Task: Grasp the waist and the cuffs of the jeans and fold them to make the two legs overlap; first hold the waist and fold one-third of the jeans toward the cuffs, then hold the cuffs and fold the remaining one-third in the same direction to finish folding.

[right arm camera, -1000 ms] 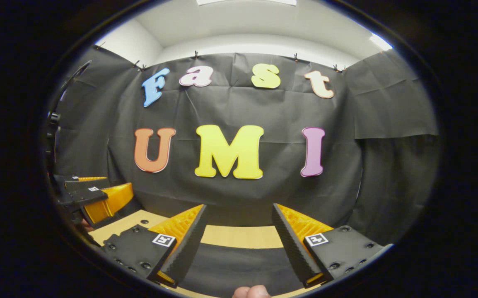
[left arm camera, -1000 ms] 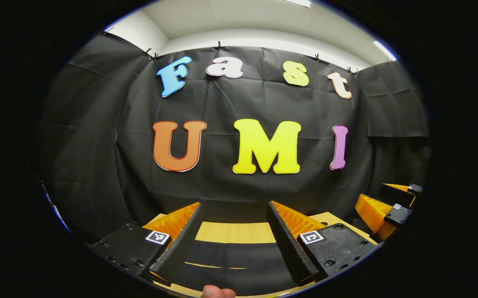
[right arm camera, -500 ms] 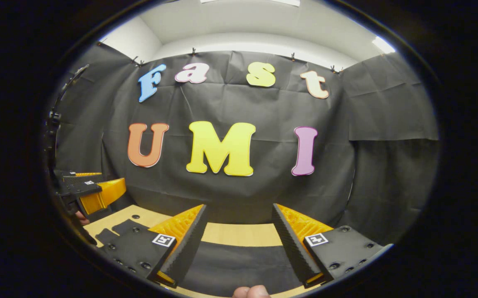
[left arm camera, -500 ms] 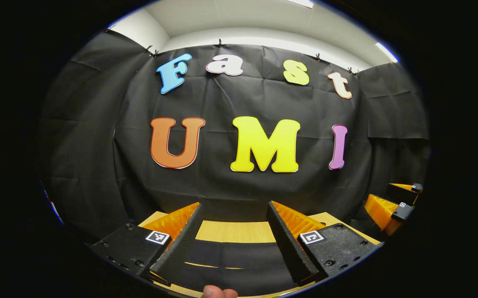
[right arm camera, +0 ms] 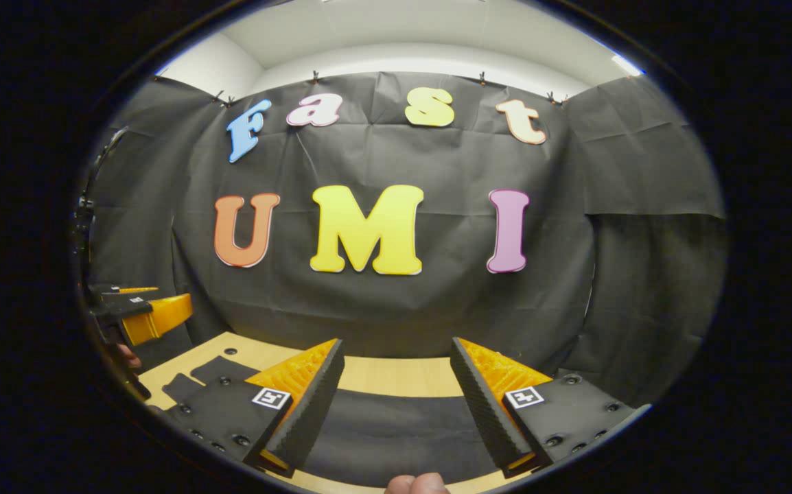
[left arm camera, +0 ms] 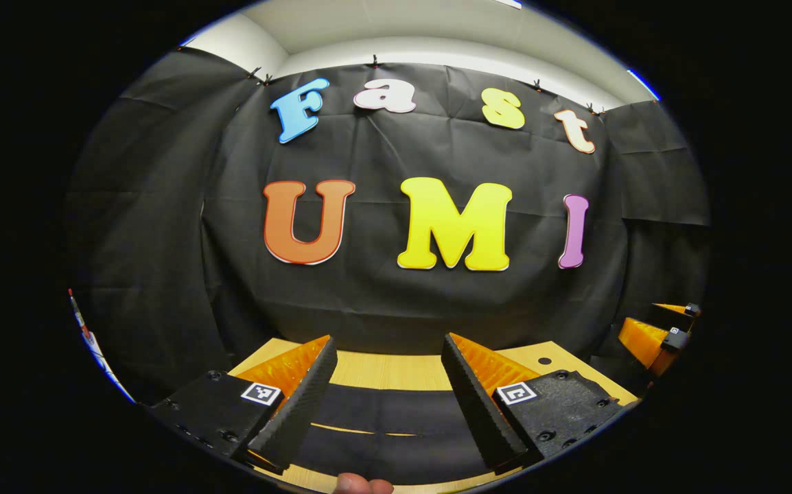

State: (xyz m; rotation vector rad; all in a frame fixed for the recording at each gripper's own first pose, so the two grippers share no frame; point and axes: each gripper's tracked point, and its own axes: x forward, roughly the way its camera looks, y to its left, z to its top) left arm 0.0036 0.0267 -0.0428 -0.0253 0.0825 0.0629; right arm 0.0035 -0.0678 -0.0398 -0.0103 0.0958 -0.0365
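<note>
Left gripper [left arm camera: 388, 374]: fingers spread, holding nothing, above the jeans [left arm camera: 382, 418].
Right gripper [right arm camera: 396, 376]: fingers spread, holding nothing.
Jeans: dark, lay flat on the wooden table [left arm camera: 396, 370].

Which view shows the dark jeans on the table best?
The right gripper view: the jeans spread wide between the open fingers, and a further part lies at the left. The left gripper view shows a narrower dark band of them on the table.
</note>
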